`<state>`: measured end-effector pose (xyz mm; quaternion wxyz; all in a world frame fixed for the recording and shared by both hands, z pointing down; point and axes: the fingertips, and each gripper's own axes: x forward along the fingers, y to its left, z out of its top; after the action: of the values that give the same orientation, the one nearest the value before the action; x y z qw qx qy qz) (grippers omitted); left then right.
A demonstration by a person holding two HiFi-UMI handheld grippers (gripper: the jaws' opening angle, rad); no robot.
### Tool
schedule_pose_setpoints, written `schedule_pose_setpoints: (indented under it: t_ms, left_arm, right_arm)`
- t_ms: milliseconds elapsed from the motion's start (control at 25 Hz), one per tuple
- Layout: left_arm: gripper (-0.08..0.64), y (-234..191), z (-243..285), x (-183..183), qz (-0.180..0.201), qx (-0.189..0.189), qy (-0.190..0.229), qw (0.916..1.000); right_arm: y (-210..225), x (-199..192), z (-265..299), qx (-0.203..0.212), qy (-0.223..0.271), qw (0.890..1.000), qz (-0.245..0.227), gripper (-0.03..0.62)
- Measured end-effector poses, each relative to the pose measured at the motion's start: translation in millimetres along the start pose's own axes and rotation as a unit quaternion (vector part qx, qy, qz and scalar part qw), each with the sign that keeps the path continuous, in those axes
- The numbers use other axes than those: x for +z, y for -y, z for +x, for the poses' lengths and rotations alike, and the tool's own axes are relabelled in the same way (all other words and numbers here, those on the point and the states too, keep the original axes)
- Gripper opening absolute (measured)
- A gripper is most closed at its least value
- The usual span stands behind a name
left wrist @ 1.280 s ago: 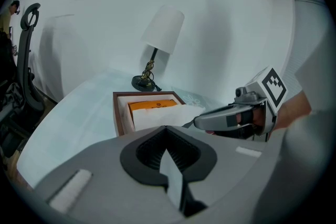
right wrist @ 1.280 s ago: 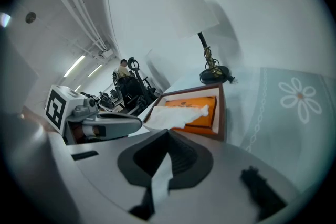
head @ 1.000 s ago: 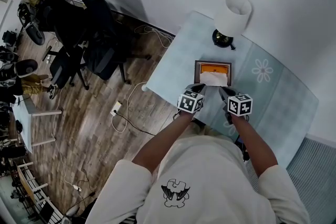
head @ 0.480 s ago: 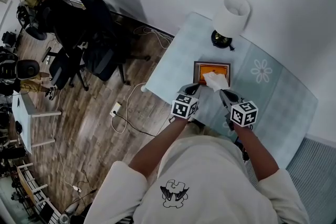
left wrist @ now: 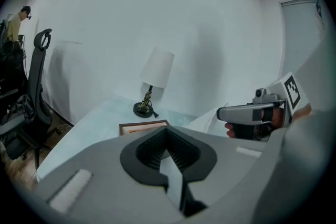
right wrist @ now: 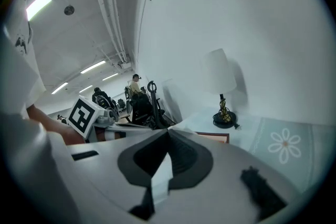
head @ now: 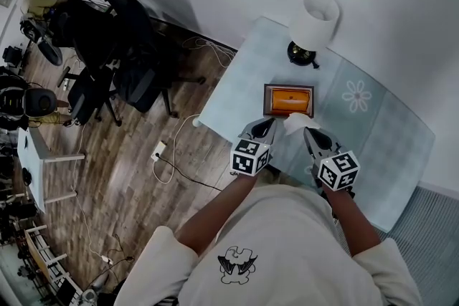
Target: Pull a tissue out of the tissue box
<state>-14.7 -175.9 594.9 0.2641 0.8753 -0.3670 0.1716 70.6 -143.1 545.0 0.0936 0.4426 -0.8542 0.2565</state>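
Note:
The tissue box (head: 289, 100) is a dark-framed box with an orange top, lying on the pale blue table (head: 373, 147) in front of the lamp. A white tissue (head: 295, 123) hangs free of the box, just on my side of it, stretched between both grippers. My left gripper (head: 262, 127) is shut on its left edge, and a white strip shows between the jaws in the left gripper view. My right gripper (head: 309, 133) is shut on its right edge, with a white strip (right wrist: 160, 173) pinched in its jaws. The box (left wrist: 143, 127) lies beyond both.
A white-shaded lamp (head: 314, 24) on a dark base stands at the table's far edge, behind the box. Black office chairs (head: 122, 32) and cables (head: 172, 154) are on the wooden floor to the left. A flower pattern (head: 356, 95) marks the tablecloth on the right.
Both grippers have risen and drawn back toward me. The tissue that lay over the box opening has come out with them, and the orange top is now uncovered.

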Motion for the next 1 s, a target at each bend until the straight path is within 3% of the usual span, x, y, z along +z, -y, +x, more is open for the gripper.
schedule_pose_setpoints:
  t_ms: [280, 520, 1000]
  left_arm:
    - [0.007, 28.2, -26.4, 18.6, 0.041, -0.014, 0.026, 0.9987]
    - [0.007, 42.1, -37.0, 15.7, 0.048, -0.027, 0.042, 0.9976]
    - [0.006, 41.4, -43.1, 12.5, 0.029, -0.023, 0.052, 0.9979]
  right_arm:
    - [-16.0, 7.7, -19.2, -0.006, 0.016, 0.999, -0.042, 0.012]
    - [-28.4, 3.8, -30.7, -0.012, 0.028, 0.995, -0.09, 0.012]
    - [-29.2, -0.7, -33.1, -0.013, 0.031, 0.996, -0.08, 0.012]
